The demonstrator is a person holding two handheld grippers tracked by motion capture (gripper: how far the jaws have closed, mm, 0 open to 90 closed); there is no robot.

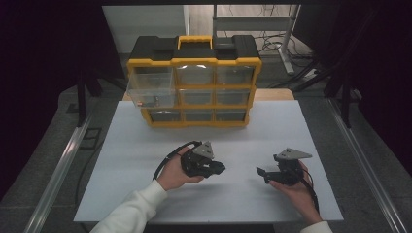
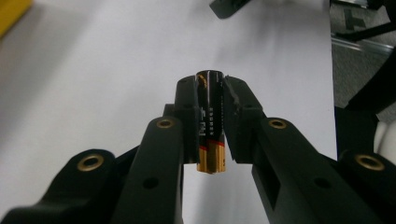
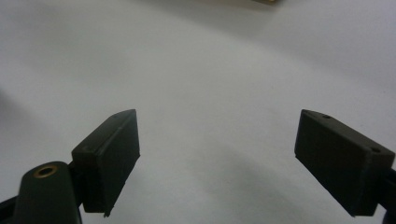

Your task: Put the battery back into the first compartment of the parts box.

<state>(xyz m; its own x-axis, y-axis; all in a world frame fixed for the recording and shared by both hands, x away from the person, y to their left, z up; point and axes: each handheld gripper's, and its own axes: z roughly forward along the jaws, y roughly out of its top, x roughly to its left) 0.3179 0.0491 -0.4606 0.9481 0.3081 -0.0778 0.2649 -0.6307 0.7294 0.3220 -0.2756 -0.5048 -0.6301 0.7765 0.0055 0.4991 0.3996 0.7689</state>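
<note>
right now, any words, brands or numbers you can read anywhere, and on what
Battery clamped in the left gripper: small pale print runs along its black side, too blurred to read.
Black and gold colours on the battery hint at a brand, but no name is legible.
Yellow drawer cabinet: no readable label or number.
White table: no text.

- Left gripper [image 1: 219, 168], in the person's left hand [image 1: 174, 172] above the table's [image 1: 145, 145] near half, jaws clamped on a battery [image 2: 210, 121].
- Right gripper [image 3: 217, 158], in the right hand [image 1: 297, 187] near the front edge, jaws spread wide, nothing between.
</note>
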